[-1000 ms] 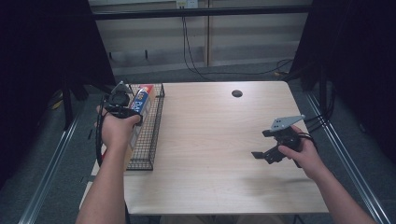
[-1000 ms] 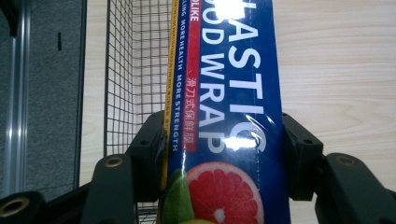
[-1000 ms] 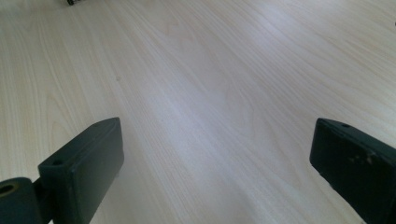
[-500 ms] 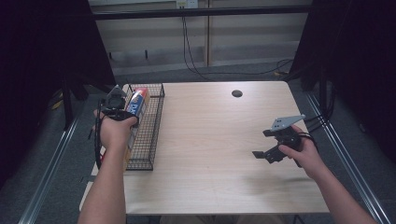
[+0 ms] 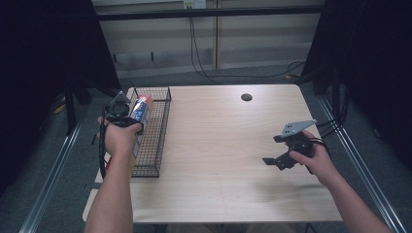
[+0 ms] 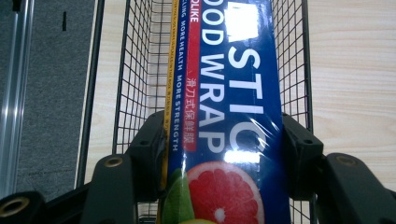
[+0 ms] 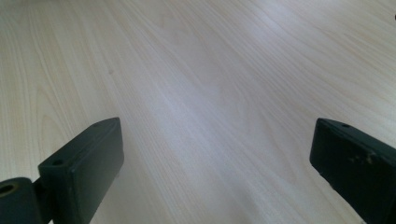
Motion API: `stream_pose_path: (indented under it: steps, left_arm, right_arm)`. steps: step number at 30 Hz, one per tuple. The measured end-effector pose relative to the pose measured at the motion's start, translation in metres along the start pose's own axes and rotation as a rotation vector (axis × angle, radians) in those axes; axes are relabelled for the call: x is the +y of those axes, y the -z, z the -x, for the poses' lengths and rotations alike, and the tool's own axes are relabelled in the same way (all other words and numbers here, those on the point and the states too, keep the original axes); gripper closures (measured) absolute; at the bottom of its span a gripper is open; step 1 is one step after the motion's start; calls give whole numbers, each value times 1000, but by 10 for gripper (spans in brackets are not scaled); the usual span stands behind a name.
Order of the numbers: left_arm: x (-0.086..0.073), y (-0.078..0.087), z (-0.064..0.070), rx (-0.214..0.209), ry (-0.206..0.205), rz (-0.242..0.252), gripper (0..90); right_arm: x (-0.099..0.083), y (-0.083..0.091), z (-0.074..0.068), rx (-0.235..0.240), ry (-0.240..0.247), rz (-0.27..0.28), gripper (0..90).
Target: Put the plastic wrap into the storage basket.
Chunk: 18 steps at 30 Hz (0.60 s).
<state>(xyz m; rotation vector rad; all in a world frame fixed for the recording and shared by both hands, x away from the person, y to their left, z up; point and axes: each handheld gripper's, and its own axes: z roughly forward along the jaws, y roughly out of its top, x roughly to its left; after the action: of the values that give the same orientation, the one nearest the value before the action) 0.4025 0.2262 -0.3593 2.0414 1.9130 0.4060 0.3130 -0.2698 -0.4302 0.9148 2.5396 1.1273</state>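
Note:
A long blue box of plastic food wrap (image 6: 233, 102), printed with white letters and a cut grapefruit, is clamped between the jaws of my left gripper (image 6: 224, 154). In the high view the box (image 5: 141, 109) is over the black wire basket (image 5: 160, 145) at the table's left edge, and my left gripper (image 5: 127, 116) is held above the basket's near half. My right gripper (image 5: 273, 162) hovers open over bare wood at the right side of the table, its jaws wide apart (image 7: 215, 158) with nothing between them.
The wooden table (image 5: 218, 145) has a round dark cable hole (image 5: 246, 97) near its far edge. Metal rails (image 5: 53, 174) run along both sides of the table on the grey floor. Cables (image 5: 204, 58) hang against the back wall.
My left gripper with the wrap box has shifted slightly toward me and left over the basket. The right gripper has stayed in place.

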Motion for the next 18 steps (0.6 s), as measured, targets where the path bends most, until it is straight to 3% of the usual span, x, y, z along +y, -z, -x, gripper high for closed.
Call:
stream_pose_path:
  steps: [18]
  left_arm:
    - [1, -14, -3, 3, 32, -17, 439]
  right_arm:
    - [-1, -1, 0, -3, 2, -8, 26]
